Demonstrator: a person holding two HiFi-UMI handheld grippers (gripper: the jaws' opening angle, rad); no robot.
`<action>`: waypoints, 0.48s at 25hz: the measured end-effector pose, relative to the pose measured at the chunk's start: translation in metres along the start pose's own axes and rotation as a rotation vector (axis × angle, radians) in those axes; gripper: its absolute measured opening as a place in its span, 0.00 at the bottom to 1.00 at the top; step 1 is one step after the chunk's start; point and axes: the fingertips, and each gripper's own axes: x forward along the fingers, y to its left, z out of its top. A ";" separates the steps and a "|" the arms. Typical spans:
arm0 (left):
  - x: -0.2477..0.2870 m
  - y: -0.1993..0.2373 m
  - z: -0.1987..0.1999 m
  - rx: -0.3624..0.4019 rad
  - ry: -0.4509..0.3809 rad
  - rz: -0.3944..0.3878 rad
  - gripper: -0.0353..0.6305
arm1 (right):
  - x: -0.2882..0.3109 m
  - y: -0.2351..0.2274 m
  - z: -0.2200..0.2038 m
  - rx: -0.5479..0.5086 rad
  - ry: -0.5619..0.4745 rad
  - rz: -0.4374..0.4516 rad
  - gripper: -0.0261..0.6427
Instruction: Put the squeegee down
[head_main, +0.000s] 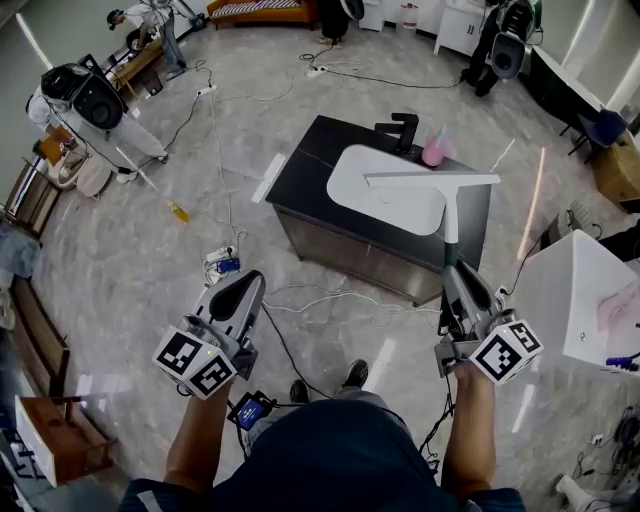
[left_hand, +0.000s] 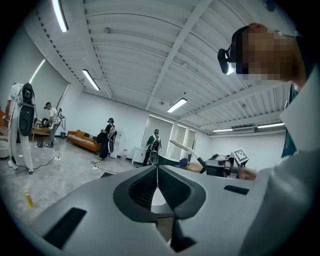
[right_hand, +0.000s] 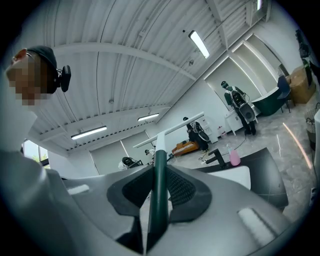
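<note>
the squeegee (head_main: 451, 200) is not down yet. the right gripper (right_hand: 159, 167) is clamped on its dark handle and holds the white blade in the air, toward the dark tabletop (head_main: 305, 165) with the white sink (head_main: 395, 200). the left gripper (left_hand: 157, 175) is closed on nothing. what's left, by my guess: reach the tabletop, lower it, let go.

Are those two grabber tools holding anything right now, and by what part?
The right gripper clamps the squeegee by its dark green handle; the left gripper holds nothing.
</note>
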 end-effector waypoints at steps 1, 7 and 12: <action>0.005 -0.002 0.000 0.002 0.000 0.008 0.07 | 0.002 -0.006 0.003 0.002 0.003 0.007 0.17; 0.031 -0.016 -0.003 0.016 0.012 0.049 0.07 | 0.009 -0.037 0.016 0.023 0.012 0.046 0.17; 0.049 -0.028 -0.002 0.020 0.014 0.064 0.07 | 0.014 -0.057 0.022 0.031 0.029 0.067 0.17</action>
